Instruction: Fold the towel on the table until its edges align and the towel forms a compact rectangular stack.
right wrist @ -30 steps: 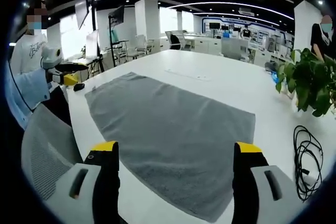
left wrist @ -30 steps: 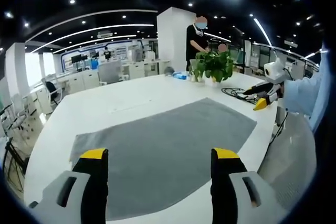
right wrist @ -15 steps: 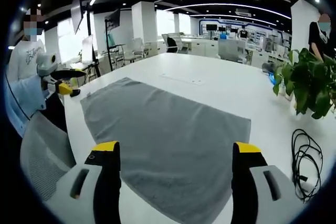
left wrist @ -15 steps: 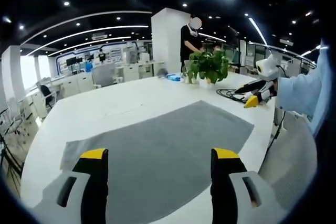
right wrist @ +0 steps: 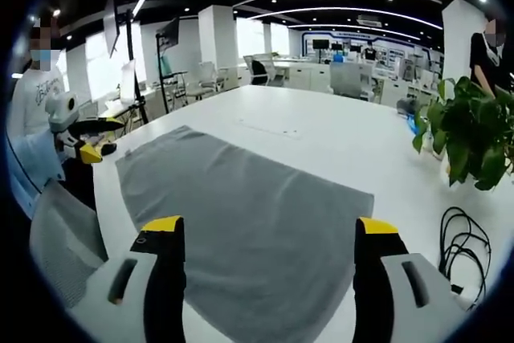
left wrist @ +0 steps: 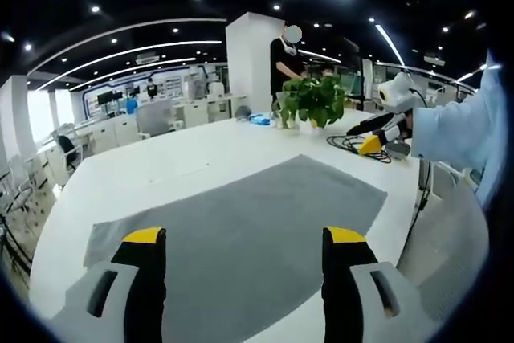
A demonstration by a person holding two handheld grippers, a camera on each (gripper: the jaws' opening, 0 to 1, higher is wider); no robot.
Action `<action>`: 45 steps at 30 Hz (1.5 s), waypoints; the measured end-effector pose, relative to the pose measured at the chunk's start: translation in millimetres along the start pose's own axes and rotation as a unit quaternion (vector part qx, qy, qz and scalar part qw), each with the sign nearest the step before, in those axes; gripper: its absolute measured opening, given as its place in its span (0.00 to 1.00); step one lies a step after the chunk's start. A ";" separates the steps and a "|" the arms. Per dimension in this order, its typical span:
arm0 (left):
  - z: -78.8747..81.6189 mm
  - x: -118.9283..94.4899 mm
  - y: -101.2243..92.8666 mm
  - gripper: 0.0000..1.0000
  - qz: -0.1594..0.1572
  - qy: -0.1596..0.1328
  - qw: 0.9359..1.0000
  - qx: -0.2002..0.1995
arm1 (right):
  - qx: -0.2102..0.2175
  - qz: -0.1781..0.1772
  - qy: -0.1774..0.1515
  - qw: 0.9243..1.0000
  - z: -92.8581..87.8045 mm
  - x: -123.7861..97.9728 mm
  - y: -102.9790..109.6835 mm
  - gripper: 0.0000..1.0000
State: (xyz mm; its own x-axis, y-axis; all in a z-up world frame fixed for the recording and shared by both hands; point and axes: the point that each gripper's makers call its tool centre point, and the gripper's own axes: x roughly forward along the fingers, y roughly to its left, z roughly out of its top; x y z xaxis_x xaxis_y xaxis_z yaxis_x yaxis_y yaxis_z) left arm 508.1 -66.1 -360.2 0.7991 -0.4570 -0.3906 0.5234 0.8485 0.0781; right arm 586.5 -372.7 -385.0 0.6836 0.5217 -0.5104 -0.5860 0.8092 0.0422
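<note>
**Towel flat, both grippers poised over its near edge**

The towel (left wrist: 241,230) lies spread out flat and unfolded on the table (left wrist: 185,158), a grey rectangle running away ahead of both tools. No fold is begun yet, by the look of it.

The left gripper (left wrist: 238,279) hangs over the towel's near edge with its jaws wide apart and nothing between them — the cloth passes under and ahead of the yellow tips. The right gripper (right wrist: 265,271) is held the same way in its own view: jaws spread, empty, the towel (right wrist: 249,222) lying ahead and below. In the left gripper view the right gripper (left wrist: 384,122) shows far off to the right, held by a sleeved arm above the towel's right end; in the right gripper view the left gripper (right wrist: 80,146) sits off to the left, near the towel's far-left corner. The tools seem set one at each end of the same long side, probably so both corners can be lifted together and carried across evenly.

A plant (left wrist: 309,102) and a coil of cable (right wrist: 462,251) stand beyond the towel's right end — well apart from it, and likely out of the fold's way. A person (left wrist: 285,62) stands behind the plant.
</note>
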 end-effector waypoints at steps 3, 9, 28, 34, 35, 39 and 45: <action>2.0 7.5 -8.0 0.82 -0.005 0.001 1.000 -0.001 | 0.004 0.000 0.001 1.000 -0.8 3.1 -3.9 0.87; 12.3 27.9 -33.6 0.82 -0.027 -0.001 1.000 0.008 | 0.009 0.003 0.004 1.000 0.2 12.0 -16.2 0.87; 34.5 80.0 -107.3 0.81 -0.088 -0.014 0.996 0.031 | -0.002 0.007 0.008 1.000 14.0 15.1 -46.4 0.87; 37.9 92.6 -121.8 0.80 -0.105 -0.017 0.994 0.035 | -0.012 0.008 0.010 1.000 28.2 4.6 -54.4 0.88; 38.7 95.0 -123.8 0.80 -0.108 -0.018 0.993 0.034 | -0.013 0.008 0.011 1.000 29.3 3.9 -57.7 0.88; 41.6 101.7 -133.5 0.80 -0.117 -0.021 0.992 0.037 | -0.018 0.004 0.008 1.000 37.8 0.4 -67.8 0.88; 39.7 109.9 -145.6 0.80 -0.128 -0.017 0.991 0.040 | -0.017 -0.002 0.004 1.000 42.0 0.3 -79.2 0.87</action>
State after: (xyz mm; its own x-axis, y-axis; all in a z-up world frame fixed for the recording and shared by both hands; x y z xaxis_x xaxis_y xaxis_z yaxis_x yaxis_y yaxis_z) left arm 531.5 -250.5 -378.1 0.6467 -0.6638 -0.3758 0.7305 0.6808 0.0546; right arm 651.4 -425.3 -352.4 0.6828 0.5165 -0.5167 -0.5975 0.8018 0.0120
